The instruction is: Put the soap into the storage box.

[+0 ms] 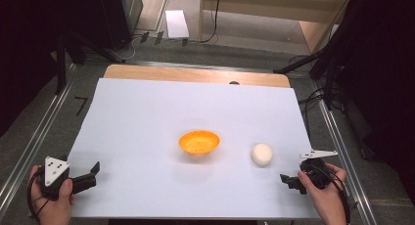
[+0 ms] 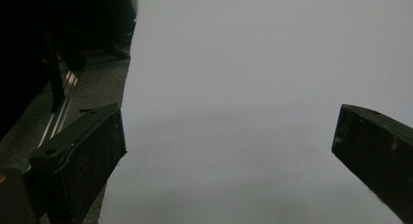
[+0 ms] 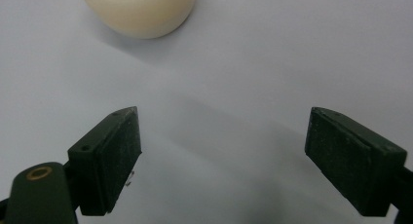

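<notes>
Black jaws of the right gripper (image 3: 221, 151) spread wide, empty, cream ball (image 3: 139, 12) just ahead. Likely next: straddle it centred, squeeze gently. Orange bowl (image 1: 198, 142) sits mid-sheet, apart. Left gripper (image 2: 229, 151) also spread, empty, near the white sheet's (image 1: 147, 112) edge.

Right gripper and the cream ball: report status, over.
Right gripper open, empty, just short of the cream ball. Left gripper open, empty, at the table's near left. Orange bowl mid-table, apart from the ball. Nothing between gripper and ball.
</notes>
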Demonstrator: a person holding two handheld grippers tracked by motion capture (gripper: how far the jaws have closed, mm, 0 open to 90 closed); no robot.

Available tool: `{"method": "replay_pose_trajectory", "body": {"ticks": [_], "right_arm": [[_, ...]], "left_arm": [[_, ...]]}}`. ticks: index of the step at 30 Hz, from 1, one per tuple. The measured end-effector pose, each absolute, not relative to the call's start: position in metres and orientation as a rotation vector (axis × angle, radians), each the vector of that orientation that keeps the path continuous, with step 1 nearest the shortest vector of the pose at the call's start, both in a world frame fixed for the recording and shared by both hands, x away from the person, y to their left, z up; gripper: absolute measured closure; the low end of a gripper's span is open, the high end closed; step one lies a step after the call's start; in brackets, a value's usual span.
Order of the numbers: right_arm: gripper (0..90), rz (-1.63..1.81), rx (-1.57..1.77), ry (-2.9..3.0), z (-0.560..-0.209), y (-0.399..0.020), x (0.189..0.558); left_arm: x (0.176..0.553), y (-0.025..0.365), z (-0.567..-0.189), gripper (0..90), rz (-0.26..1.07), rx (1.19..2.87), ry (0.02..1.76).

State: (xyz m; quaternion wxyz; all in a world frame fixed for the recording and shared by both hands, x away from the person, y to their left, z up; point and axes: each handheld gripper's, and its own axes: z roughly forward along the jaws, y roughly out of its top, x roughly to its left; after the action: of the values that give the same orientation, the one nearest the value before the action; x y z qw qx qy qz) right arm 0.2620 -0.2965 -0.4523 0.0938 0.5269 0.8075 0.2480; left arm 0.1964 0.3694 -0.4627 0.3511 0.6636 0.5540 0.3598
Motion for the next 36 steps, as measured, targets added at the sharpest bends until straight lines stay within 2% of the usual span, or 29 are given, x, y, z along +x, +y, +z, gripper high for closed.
{"method": "replay_pose_trajectory", "body": {"ticks": [8,36], "right_arm": [[10.2,0.703,1.544,2.454,-0.455,-0.282,0.274],[10.6,0.716,1.506,2.491,-0.450,-0.241,0.302]], "left_arm": [[0.196,0.369,-0.463,0.0,0.934,1.718,1.434],[0.196,0.369,-0.463,0.0,0.936,1.727,1.428]]}}
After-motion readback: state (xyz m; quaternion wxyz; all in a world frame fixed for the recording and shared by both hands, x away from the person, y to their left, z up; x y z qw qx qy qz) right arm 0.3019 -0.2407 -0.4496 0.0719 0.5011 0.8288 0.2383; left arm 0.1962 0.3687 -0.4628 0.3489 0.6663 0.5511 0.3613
